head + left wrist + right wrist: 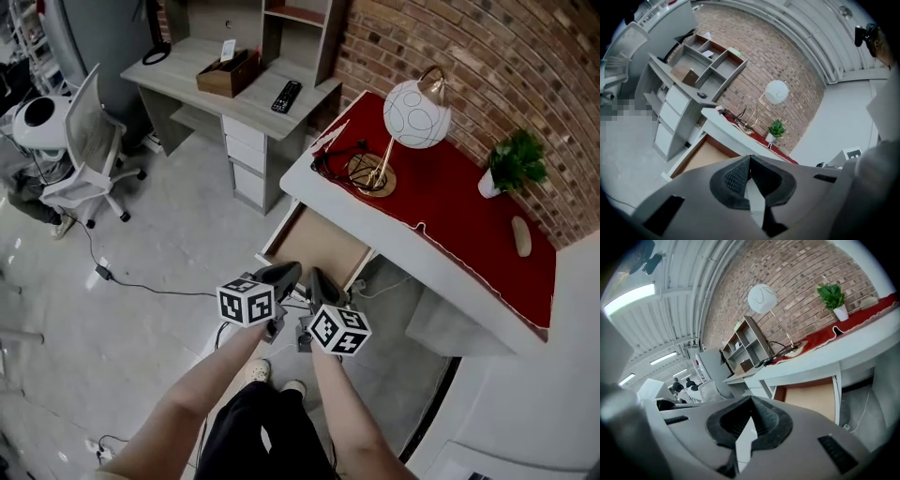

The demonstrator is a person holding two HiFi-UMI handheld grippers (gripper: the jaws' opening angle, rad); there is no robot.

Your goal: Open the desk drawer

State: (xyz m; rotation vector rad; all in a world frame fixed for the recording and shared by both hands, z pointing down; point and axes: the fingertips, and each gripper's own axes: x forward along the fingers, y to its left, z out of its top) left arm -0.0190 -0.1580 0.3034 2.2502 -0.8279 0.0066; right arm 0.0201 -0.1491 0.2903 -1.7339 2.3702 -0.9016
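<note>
Left claw and right claw are both shut tight with nothing in them, side by side in the air. Just past them the drawer sticks out from under the white surface with a red cloth and a lamp on top

Bright, even ceiling-strip lighting; gripper views fisheye-warped with dark corners
</note>
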